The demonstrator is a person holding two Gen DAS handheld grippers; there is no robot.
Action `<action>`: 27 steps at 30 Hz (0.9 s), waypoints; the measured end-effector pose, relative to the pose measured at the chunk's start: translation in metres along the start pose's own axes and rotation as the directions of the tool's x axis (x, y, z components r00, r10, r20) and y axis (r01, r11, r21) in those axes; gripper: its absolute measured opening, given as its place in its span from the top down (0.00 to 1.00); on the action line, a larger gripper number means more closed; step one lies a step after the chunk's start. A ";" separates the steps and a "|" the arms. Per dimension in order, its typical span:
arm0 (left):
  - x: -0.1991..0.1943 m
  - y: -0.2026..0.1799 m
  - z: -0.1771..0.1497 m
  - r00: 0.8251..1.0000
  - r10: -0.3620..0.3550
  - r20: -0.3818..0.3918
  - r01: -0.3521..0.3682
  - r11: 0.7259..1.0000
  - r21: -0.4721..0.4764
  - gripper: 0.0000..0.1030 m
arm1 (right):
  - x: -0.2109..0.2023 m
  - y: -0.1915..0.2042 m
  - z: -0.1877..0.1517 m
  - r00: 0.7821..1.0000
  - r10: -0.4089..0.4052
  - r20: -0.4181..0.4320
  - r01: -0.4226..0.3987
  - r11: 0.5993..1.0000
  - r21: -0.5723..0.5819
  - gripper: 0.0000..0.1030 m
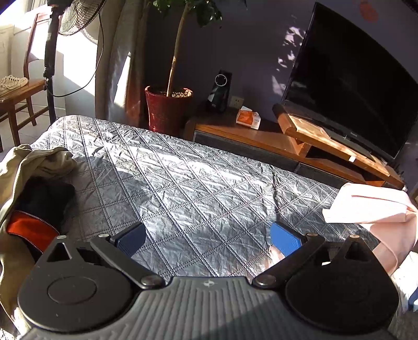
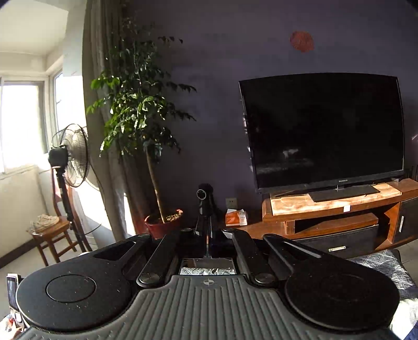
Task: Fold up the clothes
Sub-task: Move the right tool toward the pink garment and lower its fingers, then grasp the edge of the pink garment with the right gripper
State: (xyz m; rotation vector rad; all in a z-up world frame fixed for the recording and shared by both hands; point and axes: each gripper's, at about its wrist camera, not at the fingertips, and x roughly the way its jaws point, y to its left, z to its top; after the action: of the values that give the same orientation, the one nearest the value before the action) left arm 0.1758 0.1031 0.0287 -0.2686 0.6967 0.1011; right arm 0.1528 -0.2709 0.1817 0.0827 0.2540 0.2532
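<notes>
Sunlight is falling across a grey quilted bed cover [image 1: 183,177], the landmark here, as laundry is waiting at both of its ends. At the cover's left edge a beige garment [image 1: 15,167] is lying crumpled, wrapping a black jacket [image 1: 47,196] whose orange lining [image 1: 28,227] is showing beside a zip. Over the near middle of the cover the left gripper [image 1: 207,239] is hovering with its blue pads [image 1: 284,239] spread wide apart, gripping nothing. At the cover's right edge a pale pink garment [image 1: 371,209] is lying partly folded.

Beyond the cover's far edge, from left, a wooden chair [image 1: 18,94] is carrying white sneakers [image 1: 11,82], a standing fan [image 1: 75,18] is rising by the curtain, a potted tree in a red pot [image 1: 167,109] is standing beside a black speaker [image 1: 219,90], and a tissue box [image 1: 248,119] is sitting on the wooden TV stand [image 1: 326,146] under a dark television [image 1: 352,78].

The right gripper [image 2: 207,235] is pointing over the cover toward that wall, its fingers drawn together; nothing is visibly clamped between them.
</notes>
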 end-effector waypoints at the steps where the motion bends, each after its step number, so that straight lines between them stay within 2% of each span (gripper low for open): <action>1: 0.000 0.000 0.000 1.000 0.001 0.000 -0.001 1.000 0.001 0.02 | 0.007 -0.002 0.000 0.998 -0.052 -0.024 0.051 0.998 -0.038 0.93; 2: 0.000 0.000 0.000 1.000 0.003 0.000 -0.003 1.000 -0.001 0.02 | 0.017 0.000 -0.006 0.991 -0.109 -0.083 0.102 0.991 -0.090 0.82; 3: 0.000 0.000 0.001 1.000 0.005 0.000 -0.005 1.000 -0.003 0.02 | 0.023 0.007 -0.016 0.984 -0.109 -0.140 0.090 0.987 -0.134 0.80; 4: 0.000 0.001 0.001 1.000 0.007 0.000 -0.007 1.000 -0.009 0.02 | 0.022 0.017 -0.029 0.984 -0.062 -0.165 0.035 0.987 -0.160 0.79; 5: 0.000 0.002 0.002 1.000 0.008 0.000 -0.008 1.000 -0.017 0.02 | 0.020 0.029 -0.042 0.984 -0.006 -0.178 -0.026 0.983 -0.180 0.72; 6: 0.000 0.003 0.003 1.000 0.010 -0.001 -0.010 1.000 -0.025 0.02 | 0.022 0.043 -0.057 0.975 0.043 -0.217 -0.085 0.978 -0.188 0.55; 8: 0.001 0.006 0.004 1.000 0.018 -0.003 -0.019 0.999 -0.037 0.02 | 0.030 0.073 -0.091 0.937 0.131 -0.324 -0.198 0.963 -0.183 0.41; 10: 0.001 0.009 0.005 1.000 0.021 -0.005 -0.022 0.999 -0.046 0.02 | 0.040 0.101 -0.124 0.888 0.189 -0.420 -0.281 0.945 -0.168 0.45; 12: 0.001 0.011 0.005 1.000 0.020 -0.009 -0.021 0.998 -0.053 0.02 | 0.057 0.121 -0.156 0.847 0.192 -0.496 -0.302 0.941 -0.152 0.48; 13: 0.000 0.012 0.006 1.000 0.019 -0.010 -0.020 0.998 -0.056 0.02 | 0.066 0.126 -0.168 0.838 0.175 -0.517 -0.293 0.943 -0.156 0.50; 17: 0.000 0.017 0.009 1.000 0.014 -0.014 -0.015 0.997 -0.075 0.01 | 0.107 0.133 -0.202 0.827 0.063 -0.559 -0.207 0.958 -0.199 0.52; 19: 0.000 0.020 0.010 1.000 0.010 -0.017 -0.012 0.996 -0.088 0.01 | 0.125 0.133 -0.211 0.811 0.050 -0.583 -0.200 0.960 -0.196 0.51; 22: 0.001 0.025 0.012 1.000 0.003 -0.025 -0.006 0.993 -0.116 0.01 | 0.143 0.134 -0.227 0.779 0.058 -0.624 -0.226 0.955 -0.194 0.37; 25: 0.002 0.030 0.014 1.000 0.000 -0.028 -0.004 0.990 -0.144 0.01 | 0.159 0.133 -0.238 0.763 0.021 -0.646 -0.207 0.955 -0.213 0.39; 26: 0.001 0.031 0.014 1.000 0.001 -0.026 -0.005 0.989 -0.147 0.01 | 0.164 0.130 -0.240 0.759 0.007 -0.652 -0.193 0.957 -0.215 0.47; 27: 0.001 0.032 0.014 1.000 0.002 -0.025 -0.006 0.989 -0.150 0.01 | 0.168 0.127 -0.241 0.760 -0.008 -0.649 -0.174 0.961 -0.216 0.67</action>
State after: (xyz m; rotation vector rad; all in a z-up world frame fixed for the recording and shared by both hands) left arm 0.1797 0.1379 0.0319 -0.4133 0.7158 0.1544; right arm 0.2171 -0.0931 -0.0766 -0.2714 0.9126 0.4004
